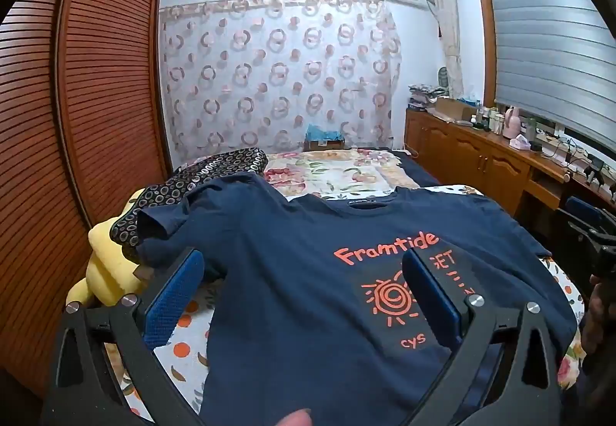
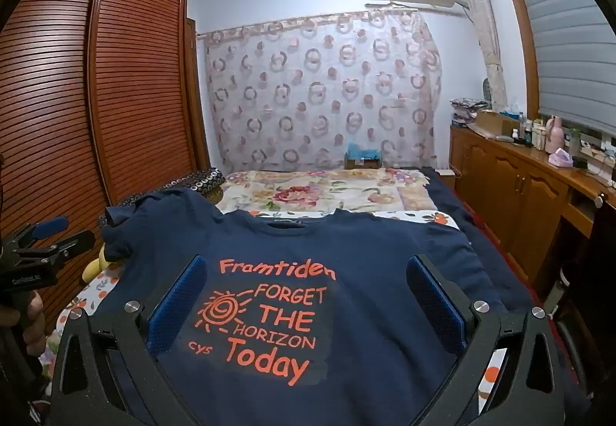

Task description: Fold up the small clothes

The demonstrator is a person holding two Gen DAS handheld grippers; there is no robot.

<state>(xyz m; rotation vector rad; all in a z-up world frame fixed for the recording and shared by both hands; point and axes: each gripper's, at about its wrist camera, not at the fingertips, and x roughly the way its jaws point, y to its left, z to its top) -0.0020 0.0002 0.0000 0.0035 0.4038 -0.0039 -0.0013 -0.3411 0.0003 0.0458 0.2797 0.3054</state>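
Across the bed (image 2: 327, 191), filling the lower frame, my navy shirt (image 2: 365, 252) lies flat and unfolded. Both tongs, left (image 1: 304, 295) and right (image 2: 308, 299), gape open, empty; every fold remains.

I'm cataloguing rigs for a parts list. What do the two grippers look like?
Both match: the left gripper and right gripper have black angular frames with cut-outs, silver round bolts at the joints, and two flat fingers faced with textured blue pads. No cables or sleeves show.

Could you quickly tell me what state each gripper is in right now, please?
Left gripper: open, holding nothing, above the navy T-shirt.
Right gripper: open, holding nothing, above the same T-shirt.
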